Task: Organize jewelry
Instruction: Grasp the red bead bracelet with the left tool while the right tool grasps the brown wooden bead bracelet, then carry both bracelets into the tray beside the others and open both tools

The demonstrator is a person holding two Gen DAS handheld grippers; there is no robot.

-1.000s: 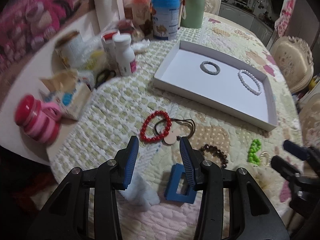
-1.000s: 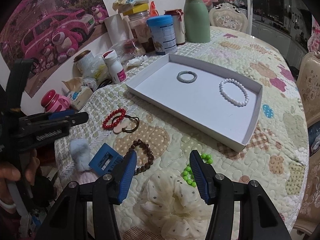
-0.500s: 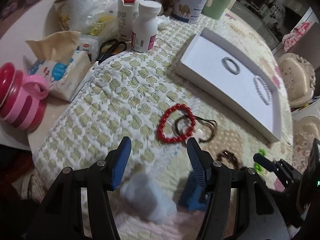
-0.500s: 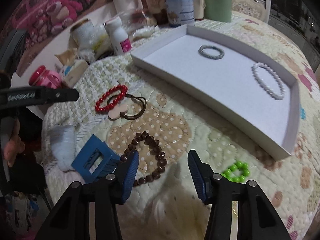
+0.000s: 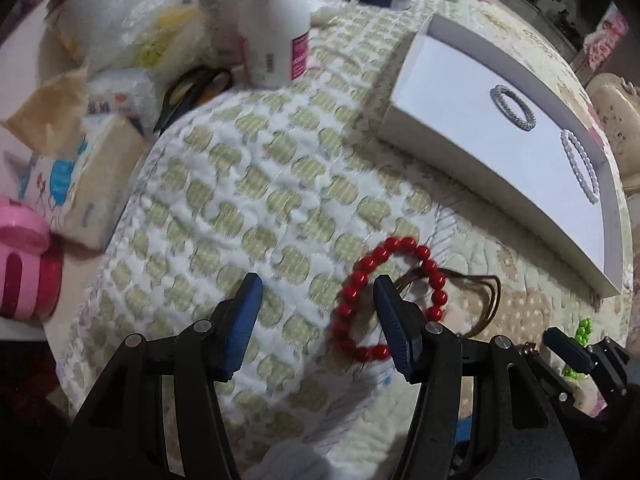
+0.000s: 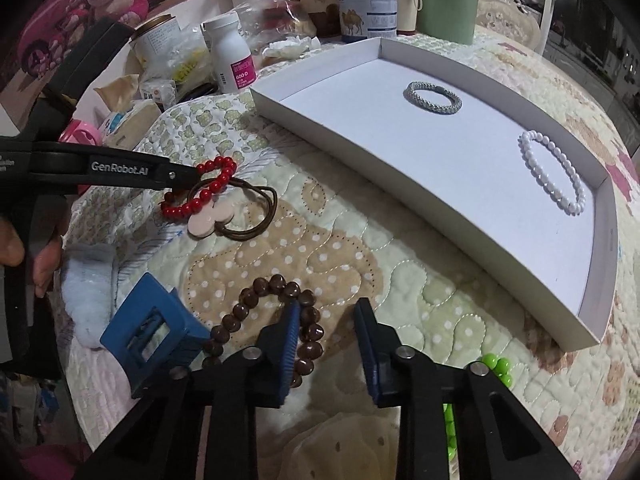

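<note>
On the quilted cloth lies a red bead bracelet (image 5: 384,300). My left gripper (image 5: 318,316) stands open low over it: the bracelet's left side sits between the jaws, and one finger is inside the loop. A brown bead bracelet (image 6: 248,312) lies nearer the front. My right gripper (image 6: 328,340) is closing on it with the bracelet's right side between the jaws, beside the left pad; the other pad is clear of it. The white tray (image 6: 320,80) holds a grey bracelet (image 6: 434,98) and a white pearl bracelet (image 6: 552,172).
A brown hair tie with a pink charm (image 6: 240,208) overlaps the red bracelet. A blue claw clip (image 6: 152,328), a pale blue fluffy piece (image 6: 88,292), green beads (image 6: 496,368) and a cream scrunchie (image 6: 340,440) lie near the front. Bottles, scissors (image 5: 192,88) and a pink cup (image 5: 20,264) crowd the back left.
Both grippers have come down toward the cloth. The left one opened wider and moved over the red bracelet. The right one narrowed around the brown bracelet's side.
</note>
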